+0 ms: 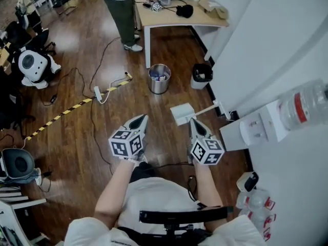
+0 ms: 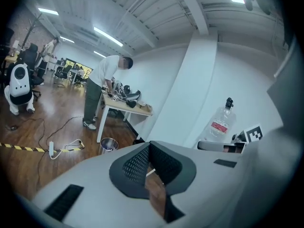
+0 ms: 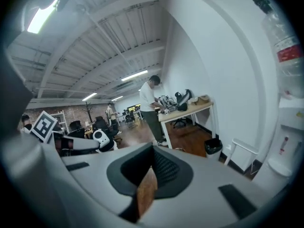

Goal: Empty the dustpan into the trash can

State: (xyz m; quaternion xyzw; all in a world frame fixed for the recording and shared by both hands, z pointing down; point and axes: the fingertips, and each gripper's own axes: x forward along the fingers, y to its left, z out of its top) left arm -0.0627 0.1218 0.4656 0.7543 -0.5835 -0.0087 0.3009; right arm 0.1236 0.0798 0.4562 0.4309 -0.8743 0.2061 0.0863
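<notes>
The dustpan (image 1: 183, 113) lies on the floor (image 1: 82, 137) by the wall, just ahead of the right gripper (image 1: 194, 123) and well apart from the steel trash can (image 1: 159, 79). Neither gripper's on it: right and left gripper (image 1: 140, 121) are both clenched on nothing, so pickup, carry & tip look still to do (can't tell if the pan holds dirt). Head view alone shows the pan w/ both bins, incl. the black bin (image 1: 201, 75); left gripper view gives the steel can plus a water bottle (image 2: 220, 123), right gripper view only the black bin.
</notes>
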